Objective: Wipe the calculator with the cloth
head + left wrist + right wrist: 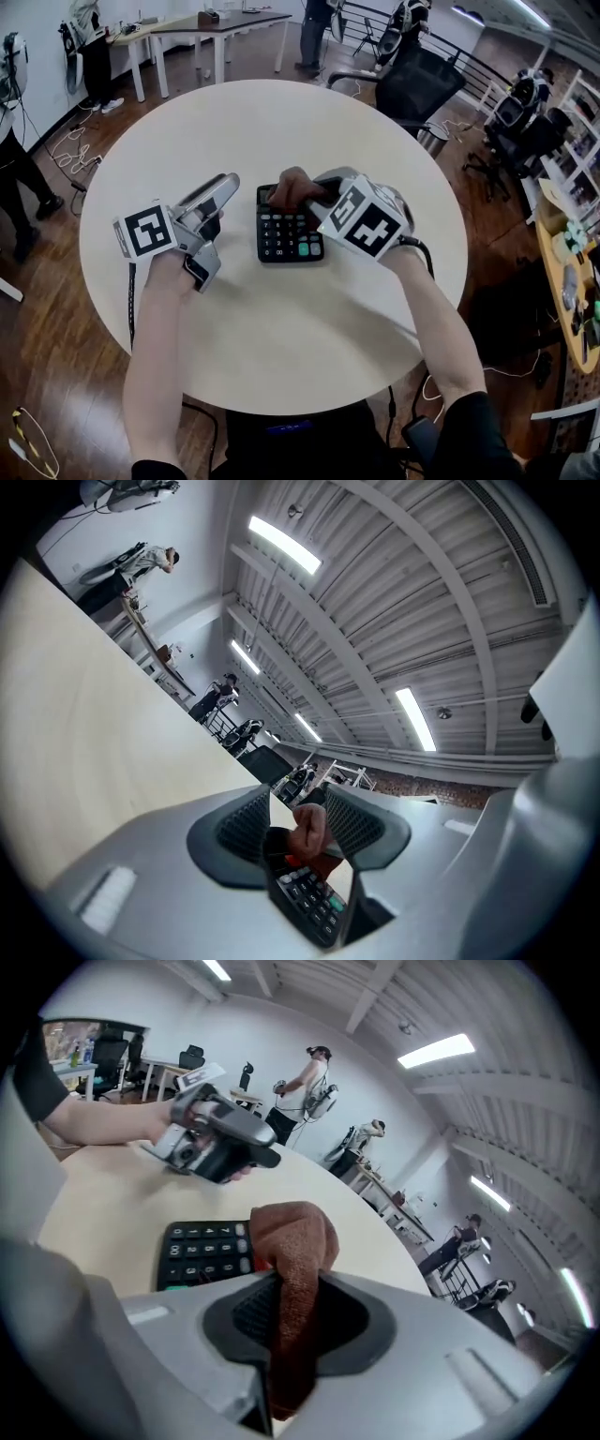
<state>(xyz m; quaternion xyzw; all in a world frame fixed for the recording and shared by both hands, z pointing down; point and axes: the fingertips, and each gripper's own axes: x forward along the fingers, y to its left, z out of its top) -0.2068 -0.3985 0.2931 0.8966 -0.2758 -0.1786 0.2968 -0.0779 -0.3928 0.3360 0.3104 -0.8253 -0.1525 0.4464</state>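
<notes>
Round and pale, the table (281, 122) holds the black calculator (286, 239) near its middle. The brown cloth (292, 186) sits on the top end of the calculator, by the screen. To wipe well, I think the cloth should press down softly and slide over all the keys, and the calculator should not slip. The right claw (298, 1288) pinches the cloth tight between its jaws. The left claw (298, 825) is spread partway with nothing in it, just beside the calculator's left edge.
</notes>
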